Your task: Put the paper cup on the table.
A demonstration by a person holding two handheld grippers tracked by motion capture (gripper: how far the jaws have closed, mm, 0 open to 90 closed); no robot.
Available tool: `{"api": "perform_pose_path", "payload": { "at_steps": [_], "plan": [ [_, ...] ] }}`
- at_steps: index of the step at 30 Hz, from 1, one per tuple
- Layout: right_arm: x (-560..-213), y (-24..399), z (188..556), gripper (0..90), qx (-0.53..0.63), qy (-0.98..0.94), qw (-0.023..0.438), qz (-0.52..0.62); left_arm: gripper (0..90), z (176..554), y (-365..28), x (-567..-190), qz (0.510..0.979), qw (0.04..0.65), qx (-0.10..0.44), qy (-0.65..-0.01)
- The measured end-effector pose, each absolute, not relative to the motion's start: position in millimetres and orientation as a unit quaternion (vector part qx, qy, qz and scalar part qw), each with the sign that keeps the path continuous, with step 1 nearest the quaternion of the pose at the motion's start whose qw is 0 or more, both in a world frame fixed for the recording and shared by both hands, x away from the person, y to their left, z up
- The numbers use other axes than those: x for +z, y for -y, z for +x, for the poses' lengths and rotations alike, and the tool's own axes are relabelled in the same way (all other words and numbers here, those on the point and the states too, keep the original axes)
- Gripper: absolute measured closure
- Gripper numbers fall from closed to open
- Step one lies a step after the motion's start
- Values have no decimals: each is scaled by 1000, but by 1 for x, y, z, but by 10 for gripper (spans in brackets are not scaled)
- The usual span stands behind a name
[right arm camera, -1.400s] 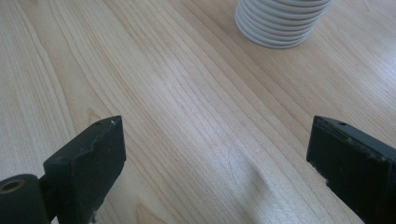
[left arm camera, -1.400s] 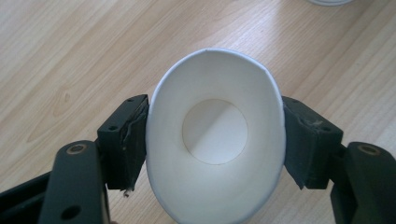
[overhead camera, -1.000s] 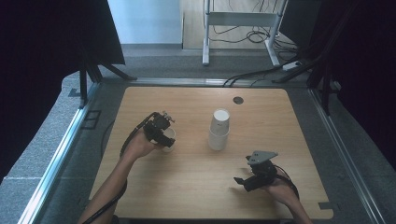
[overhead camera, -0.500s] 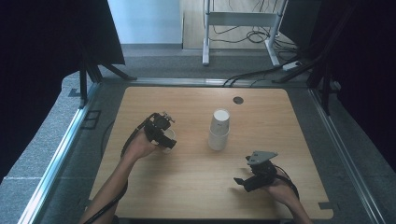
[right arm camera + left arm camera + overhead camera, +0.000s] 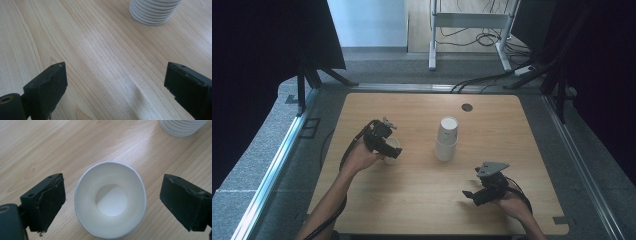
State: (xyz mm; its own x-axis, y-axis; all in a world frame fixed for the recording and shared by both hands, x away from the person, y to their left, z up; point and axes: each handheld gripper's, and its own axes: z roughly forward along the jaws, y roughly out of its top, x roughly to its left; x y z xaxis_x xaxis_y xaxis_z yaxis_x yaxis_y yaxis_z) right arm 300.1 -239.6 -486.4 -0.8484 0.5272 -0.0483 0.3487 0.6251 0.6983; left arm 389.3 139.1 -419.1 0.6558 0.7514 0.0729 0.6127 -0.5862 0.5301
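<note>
the cup [image 5: 110, 200] stands upright on the counter [image 5: 422, 200], left of the cup stack [image 5: 446, 139]. the left gripper [image 5: 111, 202] has just been opening, jaws wide around the cup without touching. the right gripper [image 5: 117, 90], near the stack, gapes wide, holding nothing.

Dark grommet [image 5: 467, 107], metal stand [image 5: 472, 20].

cup stack [image 5: 183, 126] cut off by top edge in both gripper views
</note>
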Motion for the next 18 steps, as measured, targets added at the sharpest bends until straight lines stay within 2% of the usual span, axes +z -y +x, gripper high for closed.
{"api": "perform_pose_path", "payload": {
  "at_steps": [18],
  "plan": [
    [-486, 243, 301, 23, 369, -885, 121, 257, 20, 357, -136, -401, 860, 311, 186, -360]
  ]
}}
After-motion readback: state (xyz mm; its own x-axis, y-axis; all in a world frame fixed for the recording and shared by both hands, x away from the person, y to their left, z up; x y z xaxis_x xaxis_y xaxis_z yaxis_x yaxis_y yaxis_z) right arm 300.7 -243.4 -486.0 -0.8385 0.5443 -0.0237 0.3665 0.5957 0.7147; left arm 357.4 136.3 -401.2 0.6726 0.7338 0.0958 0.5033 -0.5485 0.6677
